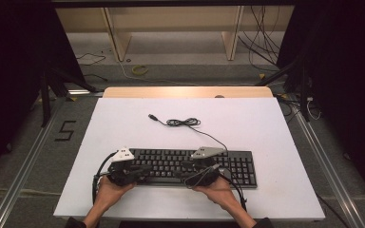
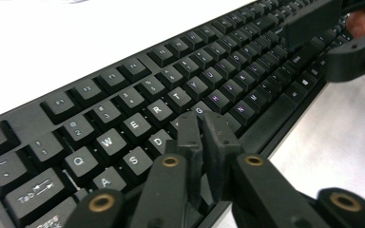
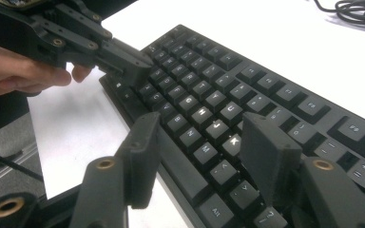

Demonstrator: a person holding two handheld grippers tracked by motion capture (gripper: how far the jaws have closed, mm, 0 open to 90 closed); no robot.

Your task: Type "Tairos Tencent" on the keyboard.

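Note:
A black keyboard (image 1: 240,164) lies along the front of the white table top (image 1: 123,118). Its cable (image 1: 185,122) runs back in a loose coil and ends in a USB plug (image 1: 152,116) lying free. My left gripper (image 1: 145,167) points right over the keyboard's left half. In the left gripper view it (image 2: 202,118) is shut with nothing in it, tips just above the keys (image 2: 157,109) near G. My right gripper (image 1: 184,168) points left over the middle keys. The right gripper view shows it (image 3: 202,135) open above the keyboard (image 3: 209,76), facing the left gripper (image 3: 123,59).
The table top's front edge (image 1: 171,216) lies close below the hands. Wooden shelf legs (image 1: 116,38) and loose floor cables (image 1: 261,42) sit beyond the far edge. Metal rails (image 1: 24,166) run along both sides, and a "5" mark (image 1: 65,130) is on the floor at left.

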